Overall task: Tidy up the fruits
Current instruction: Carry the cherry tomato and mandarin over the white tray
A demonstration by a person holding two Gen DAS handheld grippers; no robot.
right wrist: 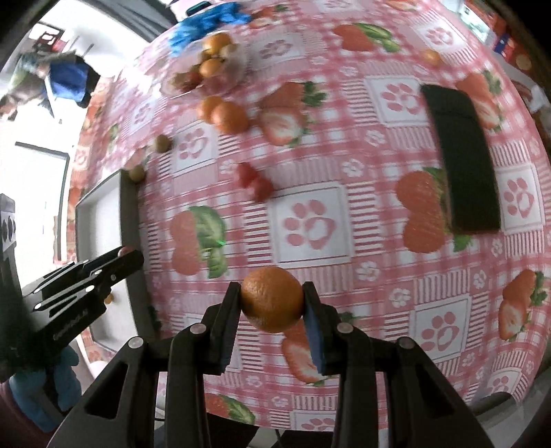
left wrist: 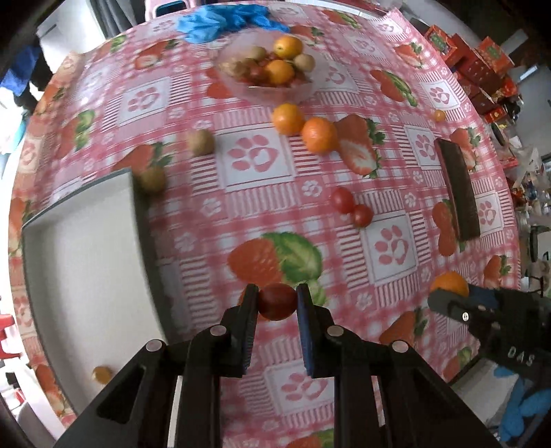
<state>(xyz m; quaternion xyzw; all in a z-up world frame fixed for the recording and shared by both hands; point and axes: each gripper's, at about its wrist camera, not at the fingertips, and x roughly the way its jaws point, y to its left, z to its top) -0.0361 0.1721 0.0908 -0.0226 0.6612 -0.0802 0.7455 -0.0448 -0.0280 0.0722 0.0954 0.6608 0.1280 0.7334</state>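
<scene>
My left gripper [left wrist: 277,299] is shut on a small red tomato [left wrist: 277,302], held above the tablecloth just right of the white tray [left wrist: 82,248]. My right gripper [right wrist: 272,299] is shut on an orange [right wrist: 272,299] lifted over the cloth; from the left wrist view that orange [left wrist: 449,283] shows at the right gripper's tip. Loose on the table lie two oranges [left wrist: 304,125], two red tomatoes [left wrist: 351,206] and two kiwis [left wrist: 201,142]. A clear bowl [left wrist: 272,93] at the back holds mixed fruit.
A dark rectangular tray [left wrist: 459,187] lies at the right of the table. A small yellow fruit [left wrist: 101,374] rests in the white tray. Blue plastic [left wrist: 220,20] sits behind the bowl. Red boxes [left wrist: 478,69] stand beyond the table's right edge.
</scene>
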